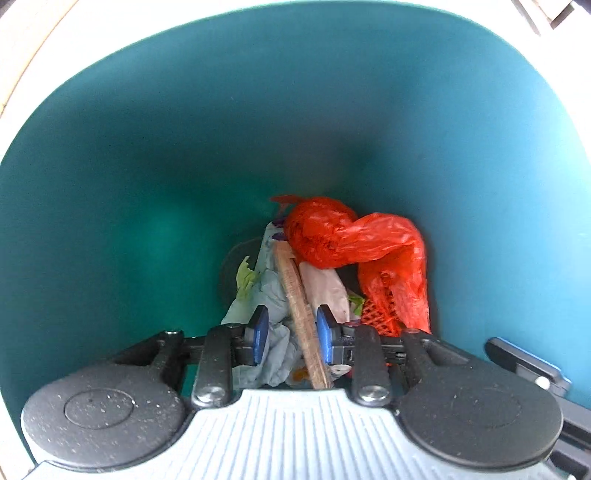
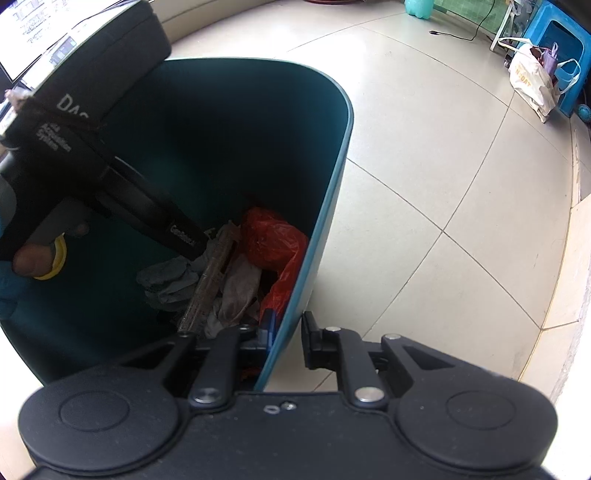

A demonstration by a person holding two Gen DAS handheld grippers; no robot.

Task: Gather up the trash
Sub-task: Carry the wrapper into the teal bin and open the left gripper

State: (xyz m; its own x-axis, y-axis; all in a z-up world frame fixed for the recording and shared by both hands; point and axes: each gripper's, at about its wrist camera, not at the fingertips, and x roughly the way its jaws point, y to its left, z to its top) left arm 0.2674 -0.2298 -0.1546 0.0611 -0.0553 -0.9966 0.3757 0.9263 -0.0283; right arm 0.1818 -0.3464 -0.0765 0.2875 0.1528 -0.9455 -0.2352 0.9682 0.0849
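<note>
A teal trash bin [image 1: 147, 166] fills the left wrist view. Inside lie a red plastic bag [image 1: 354, 236], crumpled grey-white paper [image 1: 273, 291], a flat wooden stick [image 1: 303, 317] and a green scrap [image 1: 246, 278]. My left gripper [image 1: 291, 332] is deep inside the bin, jaws open and empty above the trash. My right gripper [image 2: 288, 336] straddles the bin's wall [image 2: 328, 192], one finger inside and one outside, gripping the rim. The left gripper's body [image 2: 92, 147] shows in the right wrist view, reaching down toward the red bag [image 2: 273, 243].
The bin stands on a pale tiled floor [image 2: 443, 184]. A white shopping bag [image 2: 532, 85] leans against a blue plastic stool [image 2: 565, 40] at the far right. A black cable [image 2: 461, 35] lies on the floor beyond.
</note>
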